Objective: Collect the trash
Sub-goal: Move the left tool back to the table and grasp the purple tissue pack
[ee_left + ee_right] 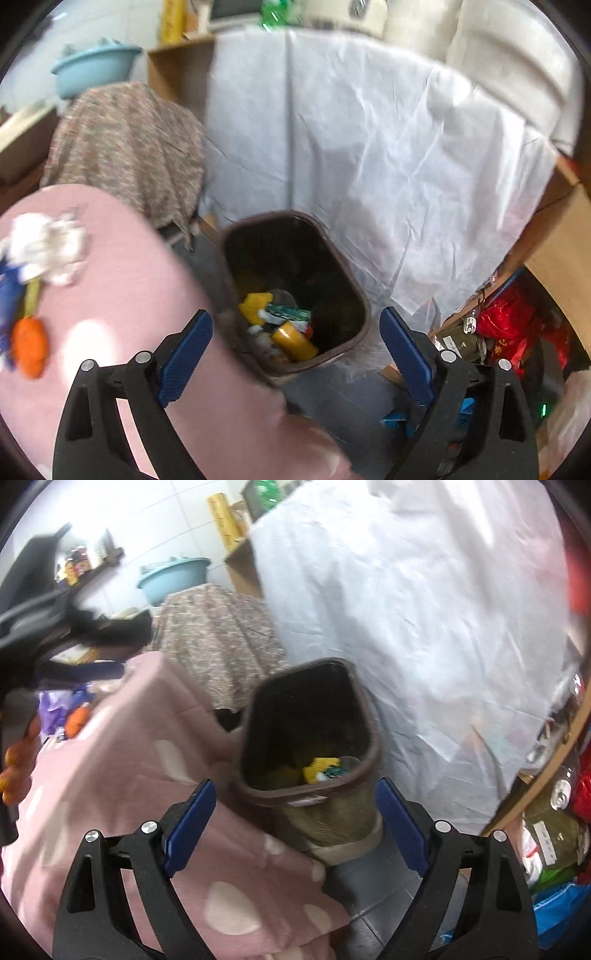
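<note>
Both tongs gape wide and empty over the brown bin (291,291). The remaining trash (44,251) lies at nine o'clock from the left tongs (295,354), nearer than the right tongs (295,827).

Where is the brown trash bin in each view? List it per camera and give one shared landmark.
Left wrist: brown trash bin sits lower centre, beside the pink bedding.
Right wrist: the bin sits centre, just above the open claw.
Shared landmark: the blue basin, upper left in both.
</note>
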Tool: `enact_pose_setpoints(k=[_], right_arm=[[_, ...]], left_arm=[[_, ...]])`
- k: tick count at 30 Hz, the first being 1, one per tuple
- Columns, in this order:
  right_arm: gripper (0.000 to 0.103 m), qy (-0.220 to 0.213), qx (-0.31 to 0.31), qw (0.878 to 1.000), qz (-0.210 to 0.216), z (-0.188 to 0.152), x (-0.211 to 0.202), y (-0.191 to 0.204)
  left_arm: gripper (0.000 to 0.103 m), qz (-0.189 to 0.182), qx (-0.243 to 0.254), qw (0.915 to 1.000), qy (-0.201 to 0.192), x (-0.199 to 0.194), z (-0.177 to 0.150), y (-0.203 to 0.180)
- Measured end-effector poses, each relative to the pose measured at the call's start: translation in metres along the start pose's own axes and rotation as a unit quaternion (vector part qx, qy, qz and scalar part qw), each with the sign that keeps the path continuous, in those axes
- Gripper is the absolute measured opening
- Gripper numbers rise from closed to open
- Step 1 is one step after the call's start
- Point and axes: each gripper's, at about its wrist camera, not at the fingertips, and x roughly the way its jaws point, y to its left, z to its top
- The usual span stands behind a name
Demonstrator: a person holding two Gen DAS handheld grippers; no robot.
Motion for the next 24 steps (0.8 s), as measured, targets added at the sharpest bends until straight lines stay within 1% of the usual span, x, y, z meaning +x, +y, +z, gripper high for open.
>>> enact_pose_setpoints(k=[3, 7, 10, 13, 16, 19, 21, 22, 24], right_arm=[[0.087, -0.001, -0.012, 1.0, 0.021, 0.003, -0.004, 0.021], [0.088, -0.002, -0.038, 0.998, 0.047, 0.003, -0.011, 0.057], [0.089, -0.003, -0.058, 0.996, 0.063, 0.002, -0.016, 0.084], [0.089, 0.0, -0.071, 0.994, 0.08, 0.002, -0.021, 0.108], [0.089, -0.003, -0.089, 0.992, 0.094, 0.003, -0.027, 0.134], [0.089, -0.01, -0.112, 0.989, 0.095, 0.001, -0.036, 0.155], [0.09, -0.012, -0.12, 0.988, 0.097, -0.001, -0.041, 0.164], [0.093, -0.014, -0.123, 0.988, 0.096, -0.002, -0.044, 0.167], [0.094, -0.014, -0.125, 0.987, 0.095, -0.003, -0.046, 0.169]], left_arm=[[0.093, 0.02, -0.016, 0.9991, -0.033, -0.038, -0.019, 0.029], [0.094, 0.057, -0.046, 0.9953, -0.065, -0.081, -0.046, 0.066], [0.094, 0.096, -0.063, 0.9896, -0.087, -0.111, -0.069, 0.093], [0.094, 0.135, -0.065, 0.9841, -0.094, -0.126, -0.074, 0.117], [0.094, 0.164, -0.068, 0.9781, -0.109, -0.136, -0.067, 0.142], [0.094, 0.198, -0.055, 0.9737, -0.098, -0.127, -0.043, 0.166], [0.094, 0.204, -0.052, 0.9734, -0.09, -0.119, -0.028, 0.182], [0.093, 0.206, -0.055, 0.9735, -0.083, -0.114, -0.02, 0.191], [0.089, 0.209, -0.059, 0.9741, -0.063, -0.098, -0.003, 0.203]])
